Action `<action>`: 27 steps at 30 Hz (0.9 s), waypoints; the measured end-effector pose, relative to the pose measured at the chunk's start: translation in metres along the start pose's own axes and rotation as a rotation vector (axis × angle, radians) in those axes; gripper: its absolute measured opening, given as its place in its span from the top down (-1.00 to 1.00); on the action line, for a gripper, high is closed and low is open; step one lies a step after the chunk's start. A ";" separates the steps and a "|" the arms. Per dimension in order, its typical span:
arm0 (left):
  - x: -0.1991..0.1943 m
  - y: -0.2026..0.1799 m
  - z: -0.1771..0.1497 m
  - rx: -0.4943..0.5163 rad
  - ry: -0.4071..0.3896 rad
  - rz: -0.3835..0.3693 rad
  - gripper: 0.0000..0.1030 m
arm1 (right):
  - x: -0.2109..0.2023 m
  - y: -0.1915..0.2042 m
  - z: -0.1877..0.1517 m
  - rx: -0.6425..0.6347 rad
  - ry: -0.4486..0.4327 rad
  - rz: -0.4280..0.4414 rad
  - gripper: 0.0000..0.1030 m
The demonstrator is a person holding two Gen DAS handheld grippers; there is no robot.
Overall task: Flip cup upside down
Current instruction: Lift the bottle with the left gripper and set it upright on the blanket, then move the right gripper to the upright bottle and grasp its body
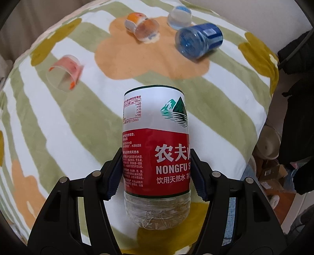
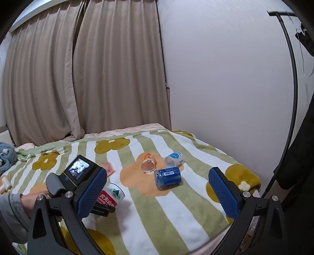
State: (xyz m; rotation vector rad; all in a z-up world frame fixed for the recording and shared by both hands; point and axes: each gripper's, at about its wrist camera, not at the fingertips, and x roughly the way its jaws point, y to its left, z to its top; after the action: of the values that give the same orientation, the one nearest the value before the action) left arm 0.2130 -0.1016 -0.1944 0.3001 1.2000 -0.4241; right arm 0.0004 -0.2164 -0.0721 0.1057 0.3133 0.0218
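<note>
- The left gripper (image 1: 156, 172) is clenched on the red-label cup (image 1: 155, 141), a cut bottle section with a Nongfu label. Its blue pads (image 1: 115, 174) press the red band from both sides, low in the middle of the left wrist view.
- The grip sits on the labelled wall, probably because the sleeve gives the pads a firmer hold than bare clear plastic.
- The clear ribbed base points toward the camera at the bottom of the frame, and the other end points away toward the middle. I cannot tell whether the cup touches the blanket (image 1: 225, 121).
- My judgement is that the turn is in hand: the cup is held but not yet set down mouth-first.
- The right gripper (image 2: 157, 194) is spread wide and holds nothing, hanging over the blanket at the bottom of the right wrist view. It looks to be waiting clear of the work.
- In that view the held cup (image 2: 112, 196) shows at lower left, partly behind the right gripper's left pad.
- Further out, in the upper part of the left wrist view, four more cups are in view: a pink cup (image 1: 65, 71) at left, an orange cup (image 1: 142, 26) and a dark blue cup (image 1: 198, 40) on their sides, and a pale blue cup (image 1: 179, 17) whose pose is unclear.
</note>
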 end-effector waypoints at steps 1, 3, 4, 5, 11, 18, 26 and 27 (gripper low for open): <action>0.003 -0.001 -0.001 -0.001 0.002 0.007 -0.15 | -0.002 0.000 0.000 -0.001 0.002 0.001 -1.00; 0.006 -0.001 -0.003 -0.002 -0.001 0.024 -0.16 | -0.005 0.000 -0.001 0.002 0.003 0.003 -1.00; 0.007 -0.001 -0.004 0.000 -0.002 0.032 -0.16 | -0.006 0.000 -0.001 0.004 0.005 0.005 -1.00; 0.008 -0.001 -0.004 0.003 -0.002 0.042 -0.16 | -0.007 0.000 -0.002 0.006 0.005 0.007 -1.00; 0.005 0.000 -0.007 0.009 -0.042 0.075 -0.94 | -0.012 0.001 -0.002 0.009 0.008 0.019 -1.00; -0.018 0.006 -0.015 -0.004 -0.094 0.089 -0.99 | -0.014 0.004 0.007 0.004 0.014 0.074 -1.00; -0.085 0.035 -0.065 -0.077 -0.232 0.132 -0.99 | 0.050 0.019 0.037 0.031 0.278 0.284 -1.00; -0.092 0.040 -0.073 -0.093 -0.245 0.128 -0.99 | 0.065 0.025 0.038 0.040 0.332 0.313 -1.00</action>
State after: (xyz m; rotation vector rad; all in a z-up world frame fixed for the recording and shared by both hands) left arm 0.1437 -0.0199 -0.1320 0.2357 0.9517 -0.2838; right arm 0.0742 -0.1924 -0.0536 0.1906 0.6262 0.3462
